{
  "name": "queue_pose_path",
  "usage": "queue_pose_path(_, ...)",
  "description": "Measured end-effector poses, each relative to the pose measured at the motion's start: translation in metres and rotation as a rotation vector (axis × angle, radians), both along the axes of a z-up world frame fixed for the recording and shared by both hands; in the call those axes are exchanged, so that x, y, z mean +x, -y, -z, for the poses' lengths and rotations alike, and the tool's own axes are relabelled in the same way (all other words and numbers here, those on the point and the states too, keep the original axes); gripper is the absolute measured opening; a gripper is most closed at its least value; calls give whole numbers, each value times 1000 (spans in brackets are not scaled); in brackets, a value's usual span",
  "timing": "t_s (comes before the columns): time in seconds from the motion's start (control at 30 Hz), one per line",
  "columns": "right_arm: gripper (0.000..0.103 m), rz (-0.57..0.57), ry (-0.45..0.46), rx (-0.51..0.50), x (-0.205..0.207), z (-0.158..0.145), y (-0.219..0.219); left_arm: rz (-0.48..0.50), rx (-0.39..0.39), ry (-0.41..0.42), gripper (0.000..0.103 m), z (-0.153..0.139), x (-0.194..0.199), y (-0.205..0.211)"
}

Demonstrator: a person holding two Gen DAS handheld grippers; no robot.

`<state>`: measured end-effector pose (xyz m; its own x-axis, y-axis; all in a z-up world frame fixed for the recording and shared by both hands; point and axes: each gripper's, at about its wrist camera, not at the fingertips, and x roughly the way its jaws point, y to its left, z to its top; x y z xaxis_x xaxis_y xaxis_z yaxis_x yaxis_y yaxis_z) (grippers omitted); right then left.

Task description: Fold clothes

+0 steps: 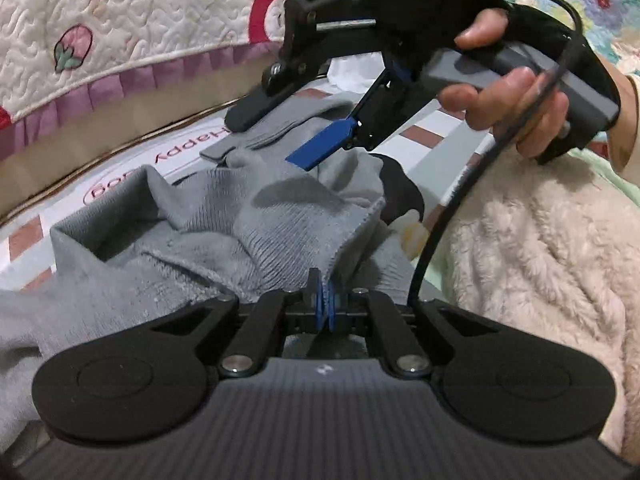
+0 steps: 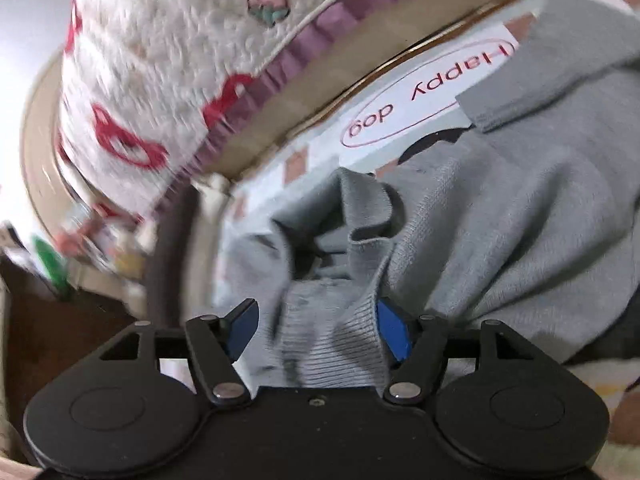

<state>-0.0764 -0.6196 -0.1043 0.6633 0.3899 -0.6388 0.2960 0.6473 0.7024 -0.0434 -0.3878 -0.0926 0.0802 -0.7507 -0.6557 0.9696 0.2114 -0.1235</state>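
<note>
Grey knit fills the near field of both wrist views: the grey sweater (image 1: 256, 216) lies rumpled on a printed sheet (image 1: 128, 168) that reads "Happy dog". Closest in the left wrist view, the left gripper (image 1: 326, 300) is fully closed, its blue pads pinching a ribbed edge of the knit at six o'clock. Further off, at one o'clock, the right gripper (image 1: 280, 132) is held by a hand (image 1: 516, 96) with its jaws wide apart above the cloth; its blue finger (image 1: 320, 142) hangs just over a fold and its black finger rests on the fabric. In its own view, a ribbed cuff sits between the spread pads of the right gripper (image 2: 320, 328), which do not press on it, so nothing is held there.

Judging from this, the step is taking a second hold. It would go best if the right pads close squarely on the ribbed hem, not on a loose fold, before both ends are drawn taut.

Open sheet lies towards eleven o'clock; a quilted blanket (image 1: 120, 20) borders it beyond, and a fluffy cream blanket (image 1: 540, 240) crowds three o'clock.
</note>
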Motion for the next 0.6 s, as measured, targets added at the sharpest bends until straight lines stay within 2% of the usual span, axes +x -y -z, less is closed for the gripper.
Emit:
queue_pose_path(0.1,71,-2,-85,-200,14,5,-16,-7,6,-16,2,2,1,-1)
queue_pose_path(0.17,71,-37,-115,-273,26,13,-25,-9,17,-16,2,4,-1,-1)
queue_pose_path(0.2,68,-36,-128,-274,29,18,-26,-20,20,-24,2,6,-1,-2)
queue_pose_path(0.23,60,-27,-118,-259,32,22,-24,-33,22,-33,2,8,0,-4)
queue_pose_path(0.27,28,-18,-108,-244,34,26,-22,-51,21,-35,2,10,-1,-5)
queue_pose_path(0.3,16,-9,-94,-223,36,30,-19,-71,23,-25,2,12,-1,-5)
queue_pose_path(0.33,15,8,-48,-159,35,32,-11,-81,31,-3,3,15,-3,-4)
queue_pose_path(0.4,12,65,135,43,26,30,7,-86,36,61,5,14,-11,0)
queue_pose_path(0.47,11,129,314,235,13,31,28,-87,-2,115,9,4,-16,-1)
queue_pose_path(0.57,11,236,568,503,-8,37,61,-84,-42,82,40,-5,-13,-6)
queue_pose_path(0.6,11,278,547,541,-10,44,72,-88,-45,69,42,-5,-12,-7)
